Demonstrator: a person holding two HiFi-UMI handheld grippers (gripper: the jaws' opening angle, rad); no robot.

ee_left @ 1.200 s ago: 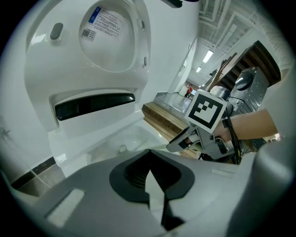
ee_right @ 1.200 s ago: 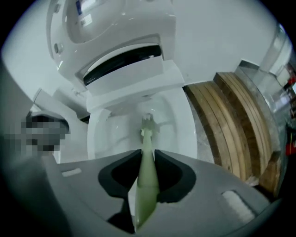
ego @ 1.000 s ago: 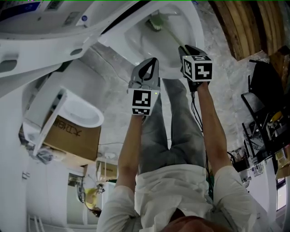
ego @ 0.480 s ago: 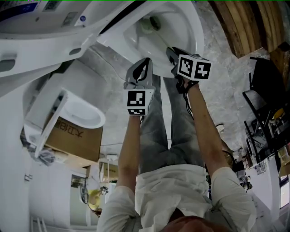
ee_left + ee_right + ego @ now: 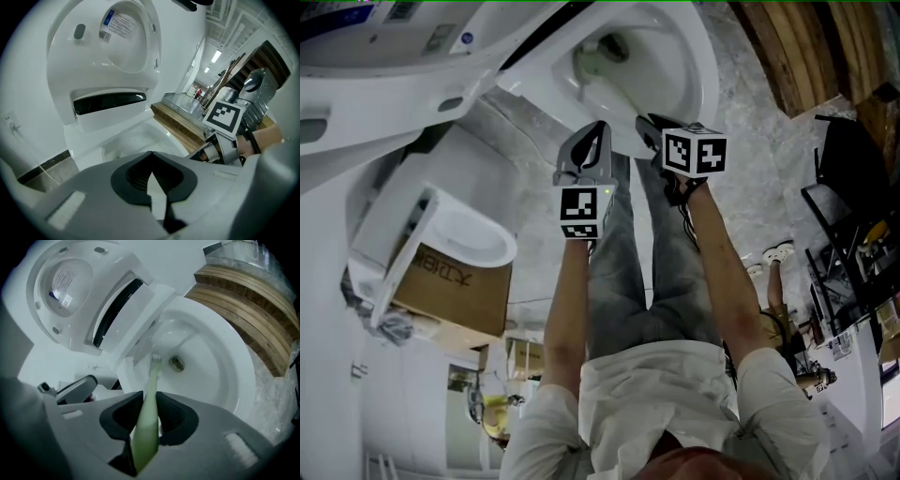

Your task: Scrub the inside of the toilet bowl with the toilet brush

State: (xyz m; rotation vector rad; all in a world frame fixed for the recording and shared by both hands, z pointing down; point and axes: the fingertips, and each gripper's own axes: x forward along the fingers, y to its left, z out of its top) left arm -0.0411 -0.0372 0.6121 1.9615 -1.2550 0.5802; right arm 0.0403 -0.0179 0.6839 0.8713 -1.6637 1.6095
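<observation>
The white toilet bowl [image 5: 698, 75] lies at the top of the head view, with its lid [image 5: 65, 282] raised. My right gripper [image 5: 647, 124] is over the bowl's near rim, shut on the pale green toilet brush [image 5: 149, 413]. The handle runs out between the jaws. The brush head [image 5: 155, 360] sits low inside the bowl, just left of the drain hole [image 5: 176, 363]; it also shows as the brush head [image 5: 598, 56] from above. My left gripper [image 5: 598, 131] hovers just left of the right one, outside the bowl, shut with nothing in it [image 5: 151, 153].
A second white fixture [image 5: 469, 234] and a cardboard box [image 5: 450, 286] stand at the left. Wooden planks [image 5: 806, 47] border the toilet on the right. A dark rack [image 5: 853, 216] is at the far right. The person's legs [image 5: 647, 272] stand on the marbled floor below the grippers.
My right gripper has swung left with the brush, and the brush head has slid left inside the bowl. The left gripper has drifted slightly left.
</observation>
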